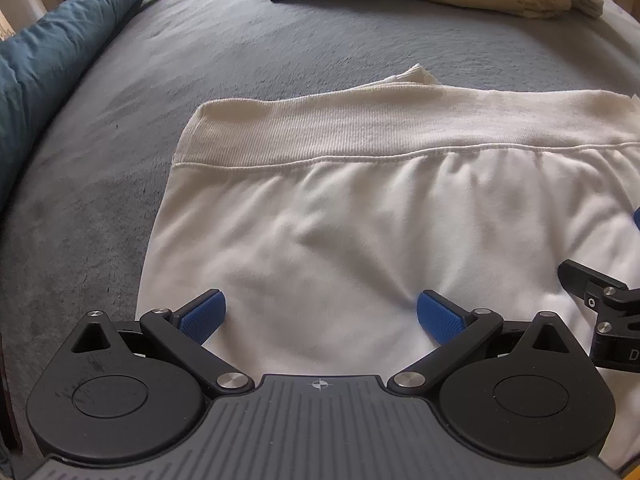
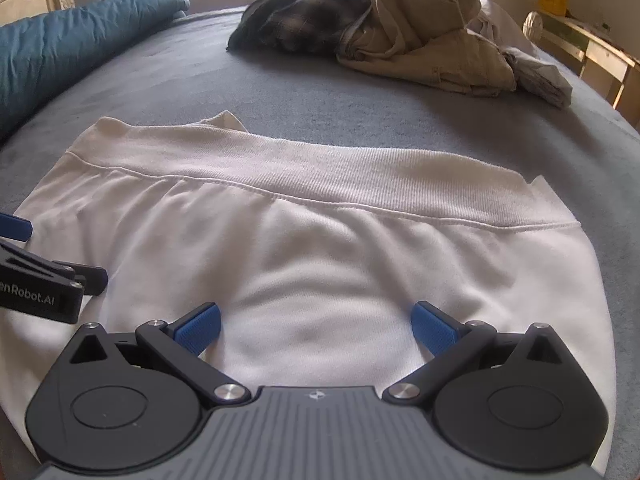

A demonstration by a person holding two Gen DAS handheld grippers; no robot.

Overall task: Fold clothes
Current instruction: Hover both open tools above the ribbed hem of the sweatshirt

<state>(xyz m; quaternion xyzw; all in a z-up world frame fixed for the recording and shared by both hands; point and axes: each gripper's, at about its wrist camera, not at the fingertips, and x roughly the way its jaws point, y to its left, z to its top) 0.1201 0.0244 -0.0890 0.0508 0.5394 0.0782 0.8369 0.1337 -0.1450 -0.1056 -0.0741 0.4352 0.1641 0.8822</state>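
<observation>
A white sweatshirt lies flat on the grey bed, its ribbed hem band along the far side. In the right wrist view the same white sweatshirt fills the near half, hem band beyond. My left gripper hovers over its near left part, open, blue pads wide apart with only cloth lying beneath. My right gripper stands open over the near right part, nothing pinched between its pads. Each gripper shows at the edge of the other's view: the right gripper, the left gripper.
A pile of unfolded clothes, dark plaid and beige, sits at the far side of the grey bed. A teal pillow lies along the left edge. A wooden desk stands at the far right.
</observation>
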